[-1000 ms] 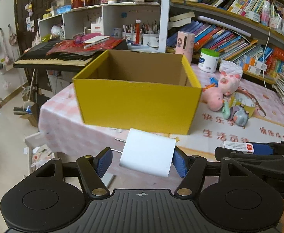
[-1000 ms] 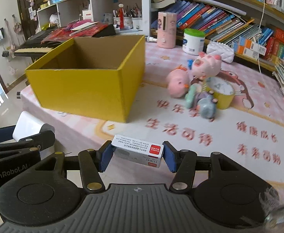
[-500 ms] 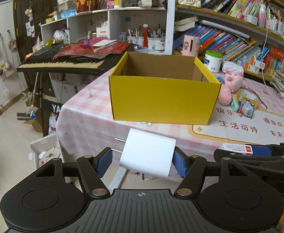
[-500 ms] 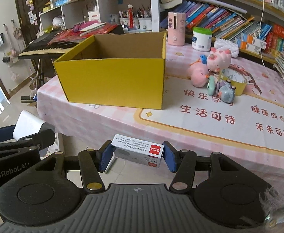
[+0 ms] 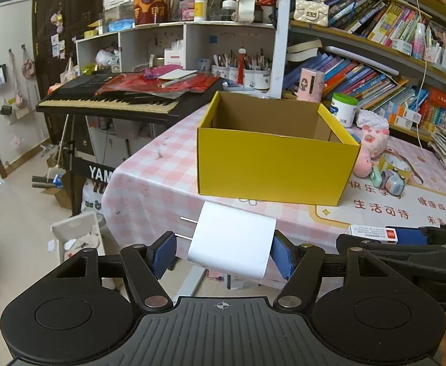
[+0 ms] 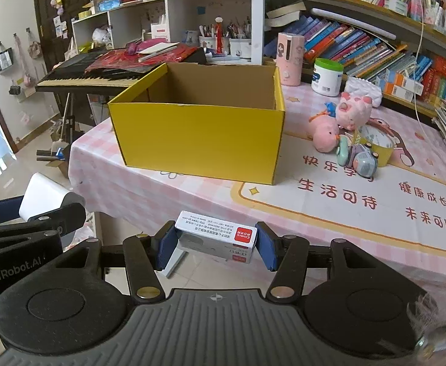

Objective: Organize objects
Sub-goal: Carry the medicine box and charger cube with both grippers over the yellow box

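2 grippers are held side by side in front of the tabletop (image 6: 345, 213), off its near edge, each with something between its blue pads. The left gripper (image 5: 223, 251) has its jaws spread wide around a white charger block (image 5: 232, 242); the block fills the gap, its right side against the right pad, its left side at or just short of the left pad, and 2 thin metal prongs stick out from its left face past the pad. In the right wrist view the same block shows as a white corner poking out ahead of the left gripper's black fingers.

The right gripper (image 6: 216, 245) has its jaws closed part-way on a small white carton with a red label (image 6: 217, 239), gripped across its length and tilted slightly, red end toward the right pad.

Straight ahead of both sets of jaws, beyond the tabletop's edge, stands an open yellow cardboard box (image 6: 198, 140) on the pink checked cloth, well apart from both held items. Right of the box, and ahead-right of the right jaws, lies a cluster of 2 pink plush pigs (image 6: 339, 122) and small toys beside a yellow cup (image 6: 377, 145). Left of the box, past the tabletop, a black keyboard (image 5: 113, 100) sits on its stand.
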{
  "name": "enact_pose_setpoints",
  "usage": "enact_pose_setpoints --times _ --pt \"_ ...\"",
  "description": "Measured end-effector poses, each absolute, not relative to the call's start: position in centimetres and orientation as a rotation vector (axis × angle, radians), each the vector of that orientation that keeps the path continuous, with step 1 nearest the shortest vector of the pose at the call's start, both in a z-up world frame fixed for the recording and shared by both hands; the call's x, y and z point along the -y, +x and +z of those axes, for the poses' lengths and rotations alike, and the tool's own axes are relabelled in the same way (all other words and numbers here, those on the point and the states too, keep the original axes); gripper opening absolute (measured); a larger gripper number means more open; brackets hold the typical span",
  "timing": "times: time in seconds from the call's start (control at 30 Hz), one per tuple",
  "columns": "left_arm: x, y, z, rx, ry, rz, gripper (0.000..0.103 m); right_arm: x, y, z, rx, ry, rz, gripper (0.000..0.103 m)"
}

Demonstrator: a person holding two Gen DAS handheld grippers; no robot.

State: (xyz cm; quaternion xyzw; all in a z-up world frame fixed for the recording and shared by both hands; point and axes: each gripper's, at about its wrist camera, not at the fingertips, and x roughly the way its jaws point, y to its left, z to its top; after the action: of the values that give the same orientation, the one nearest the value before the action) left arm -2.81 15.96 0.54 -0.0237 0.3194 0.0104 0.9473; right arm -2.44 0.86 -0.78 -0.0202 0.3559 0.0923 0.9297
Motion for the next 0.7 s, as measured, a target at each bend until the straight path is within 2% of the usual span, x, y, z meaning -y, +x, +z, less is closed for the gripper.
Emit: enact_pose_setpoints --times 0.7 --pt "-16.3 -0.5 1.5 -0.611 -0.043 0.048 0.066 -1.6 0.5 -0.5 -0.710 -0.043 0.204 0.053"
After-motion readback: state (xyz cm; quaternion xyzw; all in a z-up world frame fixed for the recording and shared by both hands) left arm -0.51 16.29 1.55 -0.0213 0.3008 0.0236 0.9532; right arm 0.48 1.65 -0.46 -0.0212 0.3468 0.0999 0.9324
